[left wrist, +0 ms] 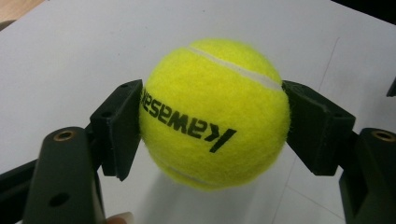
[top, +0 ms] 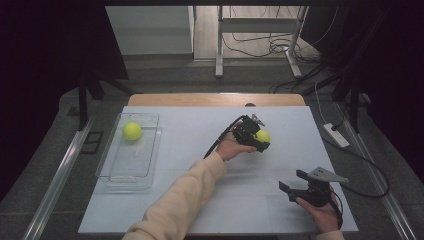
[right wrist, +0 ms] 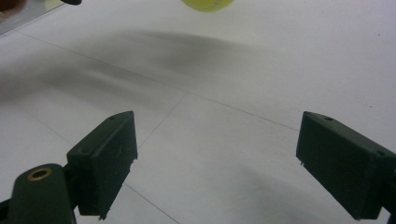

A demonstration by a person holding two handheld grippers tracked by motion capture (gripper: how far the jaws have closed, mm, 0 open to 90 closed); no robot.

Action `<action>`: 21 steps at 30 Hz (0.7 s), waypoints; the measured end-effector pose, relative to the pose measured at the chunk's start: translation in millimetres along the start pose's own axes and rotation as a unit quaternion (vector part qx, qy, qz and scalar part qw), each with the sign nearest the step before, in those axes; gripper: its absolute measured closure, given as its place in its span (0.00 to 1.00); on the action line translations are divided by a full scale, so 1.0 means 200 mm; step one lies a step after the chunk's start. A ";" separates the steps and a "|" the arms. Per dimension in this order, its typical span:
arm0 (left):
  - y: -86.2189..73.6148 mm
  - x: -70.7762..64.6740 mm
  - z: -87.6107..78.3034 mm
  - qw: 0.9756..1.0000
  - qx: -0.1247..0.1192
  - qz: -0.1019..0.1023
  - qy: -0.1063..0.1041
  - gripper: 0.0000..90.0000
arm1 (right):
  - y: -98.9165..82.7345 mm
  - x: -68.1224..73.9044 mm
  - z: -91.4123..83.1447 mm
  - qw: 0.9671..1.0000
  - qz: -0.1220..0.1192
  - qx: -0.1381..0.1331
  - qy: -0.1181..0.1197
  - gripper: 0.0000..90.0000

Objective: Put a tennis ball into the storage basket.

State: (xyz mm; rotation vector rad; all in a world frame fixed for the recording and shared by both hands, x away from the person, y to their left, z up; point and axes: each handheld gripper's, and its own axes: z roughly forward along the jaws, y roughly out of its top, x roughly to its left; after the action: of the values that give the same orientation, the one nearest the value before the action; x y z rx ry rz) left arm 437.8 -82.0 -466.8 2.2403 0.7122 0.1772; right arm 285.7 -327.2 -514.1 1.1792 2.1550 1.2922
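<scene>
1. The held tennis ball [left wrist: 212,114] is bright yellow and fuzzy, with a white seam curving over its top and black lettering printed across its front, upside down in the left gripper view.
2. It sits squeezed between the two black fingers [left wrist: 119,128] of the left gripper [top: 254,136], one pad on each side.
3. In the high view it lies right of the middle of the white worktop [top: 200,125], towards the far side; a shadow shows beneath it, so it seems raised off the surface.
</scene>
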 end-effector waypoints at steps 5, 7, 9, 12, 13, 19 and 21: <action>-0.01 0.00 -0.04 1.000 -0.003 0.003 0.005 0.30 | 0.00 0.00 0.00 1.000 0.000 -0.001 0.000 0.14; -0.02 0.00 -0.06 1.000 -0.006 0.004 0.008 0.30 | 0.00 0.00 0.00 1.000 -0.001 -0.001 0.000 0.13; -0.02 0.00 -0.07 1.000 -0.008 0.004 0.009 0.30 | 0.00 0.01 0.00 1.000 -0.003 0.000 -0.001 0.14; -0.03 0.00 -0.09 1.000 -0.013 0.005 0.011 0.30 | 0.00 0.01 0.00 1.000 -0.003 -0.001 0.000 0.14; -0.03 0.00 -0.10 1.000 -0.014 0.005 0.011 0.30 | 0.00 0.01 0.00 1.000 -0.003 -0.001 0.000 0.14; -0.05 0.00 -0.15 1.000 -0.023 0.004 0.013 0.30 | 0.00 0.00 0.00 1.000 0.000 -0.003 -0.002 0.14; -0.06 0.01 -0.16 1.000 -0.028 0.001 0.013 0.30 | 0.00 0.00 0.00 1.000 0.000 -0.002 -0.002 0.14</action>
State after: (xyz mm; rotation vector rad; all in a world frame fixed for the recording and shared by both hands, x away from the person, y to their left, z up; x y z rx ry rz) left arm 423.3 -55.4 -453.2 2.1889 0.7109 0.2258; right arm 285.3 -326.8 -513.1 1.1782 2.1485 1.2937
